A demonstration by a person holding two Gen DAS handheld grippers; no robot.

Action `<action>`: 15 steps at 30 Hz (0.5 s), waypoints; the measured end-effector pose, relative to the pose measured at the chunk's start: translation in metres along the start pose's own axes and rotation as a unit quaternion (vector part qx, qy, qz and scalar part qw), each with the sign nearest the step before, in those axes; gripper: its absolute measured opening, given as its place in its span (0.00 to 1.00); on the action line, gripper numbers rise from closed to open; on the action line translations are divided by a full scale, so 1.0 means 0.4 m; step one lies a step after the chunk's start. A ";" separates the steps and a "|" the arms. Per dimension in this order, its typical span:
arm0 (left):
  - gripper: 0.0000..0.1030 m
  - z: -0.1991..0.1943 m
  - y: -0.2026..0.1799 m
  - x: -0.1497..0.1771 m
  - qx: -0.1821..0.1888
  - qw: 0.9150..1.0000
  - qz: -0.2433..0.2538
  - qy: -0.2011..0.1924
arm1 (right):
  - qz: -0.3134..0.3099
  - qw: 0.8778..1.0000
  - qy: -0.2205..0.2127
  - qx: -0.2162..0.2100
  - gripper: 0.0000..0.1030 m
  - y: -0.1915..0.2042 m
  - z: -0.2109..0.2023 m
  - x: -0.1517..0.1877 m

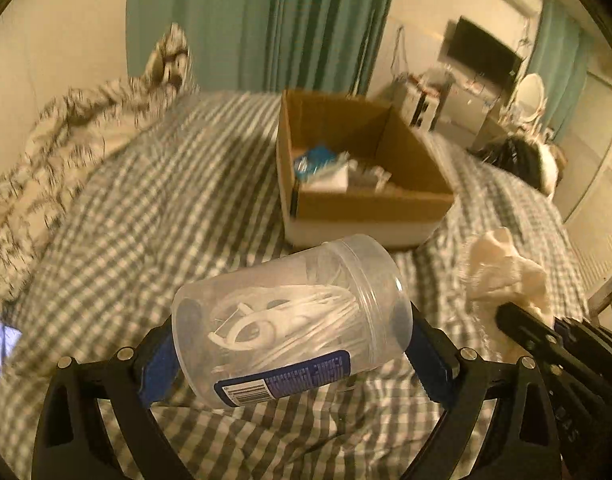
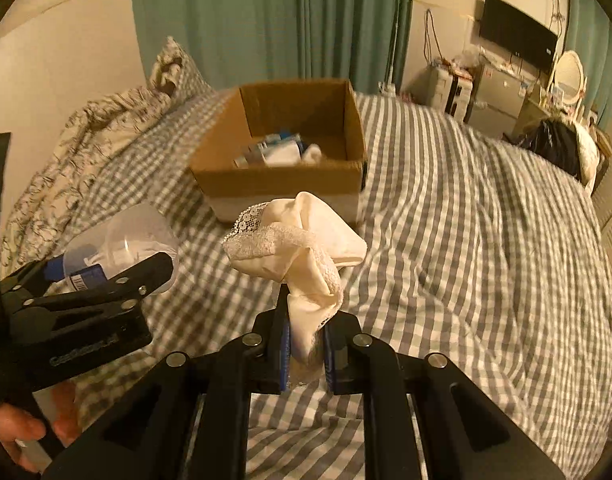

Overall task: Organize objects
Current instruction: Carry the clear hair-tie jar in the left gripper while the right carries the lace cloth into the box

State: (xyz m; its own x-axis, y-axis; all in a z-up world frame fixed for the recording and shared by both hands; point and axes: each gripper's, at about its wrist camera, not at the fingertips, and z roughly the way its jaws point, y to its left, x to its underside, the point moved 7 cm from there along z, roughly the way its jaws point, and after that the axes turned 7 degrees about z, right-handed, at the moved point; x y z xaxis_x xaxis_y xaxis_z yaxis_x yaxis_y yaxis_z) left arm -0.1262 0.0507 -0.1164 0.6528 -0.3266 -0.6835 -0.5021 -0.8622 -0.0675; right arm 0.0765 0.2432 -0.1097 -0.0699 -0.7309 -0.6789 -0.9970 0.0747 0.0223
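My left gripper (image 1: 293,344) is shut on a clear plastic jar (image 1: 289,320) with white cables inside and a blue label, held sideways above the checked bed. The jar also shows in the right wrist view (image 2: 125,244). My right gripper (image 2: 306,344) is shut on a cream lace-trimmed cloth (image 2: 301,248), which also shows in the left wrist view (image 1: 506,276). An open cardboard box (image 2: 281,184) sits on the bed just ahead, holding blue and white packets (image 1: 326,168). The box shows in the left wrist view too (image 1: 370,204).
The bed has a grey and white checked cover (image 2: 466,240). A rumpled patterned duvet and pillow (image 1: 65,148) lie at the left by the wall. Green curtains (image 2: 265,20) hang behind. A dark bag (image 2: 554,148) sits at the bed's far right edge.
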 end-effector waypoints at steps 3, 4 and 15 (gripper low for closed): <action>0.95 -0.061 -0.007 -0.042 0.007 1.000 0.014 -0.026 | -0.006 1.000 -0.024 -0.006 0.12 0.019 -0.050 -0.038; 0.95 -0.080 -0.013 -0.057 0.009 0.999 0.023 -0.034 | -0.008 0.999 -0.031 -0.010 0.12 0.025 -0.066 -0.052; 0.93 -0.110 -0.056 -0.251 0.023 0.992 0.097 -0.082 | -0.018 0.996 -0.083 -0.014 0.12 0.029 -0.110 -0.241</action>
State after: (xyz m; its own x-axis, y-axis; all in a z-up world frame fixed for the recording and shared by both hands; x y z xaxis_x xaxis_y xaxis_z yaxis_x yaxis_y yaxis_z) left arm -0.1556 0.0858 -0.0145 0.4428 -0.4138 -0.7954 -0.6364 -0.7699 0.0463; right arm 0.0700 0.2846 -0.0120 -0.0299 -0.6104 -0.7915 -0.9994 0.0299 0.0147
